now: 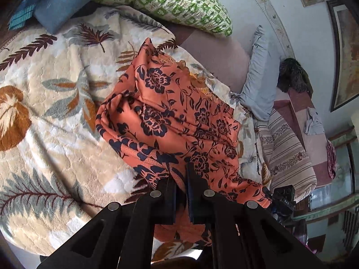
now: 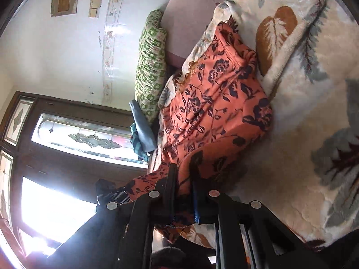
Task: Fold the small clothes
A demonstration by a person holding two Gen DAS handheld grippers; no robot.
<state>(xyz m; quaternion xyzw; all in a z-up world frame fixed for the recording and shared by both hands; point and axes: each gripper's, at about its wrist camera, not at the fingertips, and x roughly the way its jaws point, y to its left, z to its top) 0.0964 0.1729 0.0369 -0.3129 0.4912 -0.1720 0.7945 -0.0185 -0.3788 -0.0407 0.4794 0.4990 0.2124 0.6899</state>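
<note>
- Closest in, the left claw [image 1: 180, 179] is clamped on the near hem of the orange floral garment [image 1: 170, 112], cloth bunched between its 2 fingers.
- The right claw [image 2: 182, 179] is likewise pinched shut on that same near edge of the garment, just beside the left one.
- The garment lies on the leaf-print blanket [image 1: 44, 112] on the bed, rumpled, stretching away from both claws.
- My read: lift both corners level, keep the hem taut, then carry it over toward the garment's far end.
- Beyond the garment, a green patterned pillow [image 1: 179, 2] rests against the wall.
</note>
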